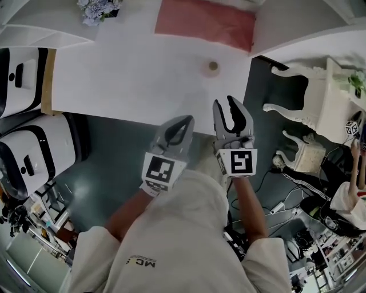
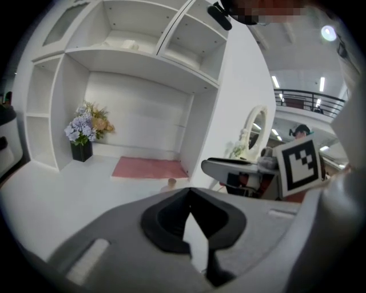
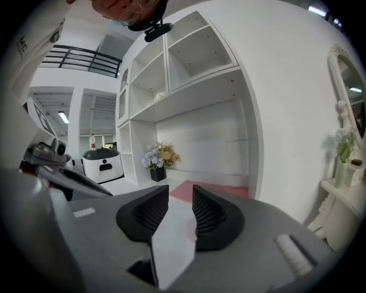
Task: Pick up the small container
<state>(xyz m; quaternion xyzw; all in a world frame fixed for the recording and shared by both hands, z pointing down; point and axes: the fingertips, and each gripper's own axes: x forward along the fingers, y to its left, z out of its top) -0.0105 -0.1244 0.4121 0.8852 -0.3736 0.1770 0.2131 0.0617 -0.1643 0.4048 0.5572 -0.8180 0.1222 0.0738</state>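
The small container point(image 1: 213, 67), a round beige pot, stands on the white table point(image 1: 126, 74) just this side of a pink mat point(image 1: 206, 22). Both grippers hang over the table's near edge, short of the pot. My right gripper point(image 1: 225, 103) is nearer to it and almost in line with it, open with nothing between its jaws point(image 3: 180, 200). My left gripper point(image 1: 184, 122) sits to its left, its jaws touching at the tips point(image 2: 189, 193) and holding nothing. In the left gripper view the small container point(image 2: 170, 183) peeks above the jaws. The right gripper view does not show it.
A vase of flowers point(image 1: 98, 8) stands at the table's far left corner, under white shelving point(image 2: 131, 51). Two white machines point(image 1: 26, 154) stand on the floor to the left. An ornate white dressing table point(image 1: 320, 97) and stool point(image 1: 306, 154) are to the right, with cables on the floor.
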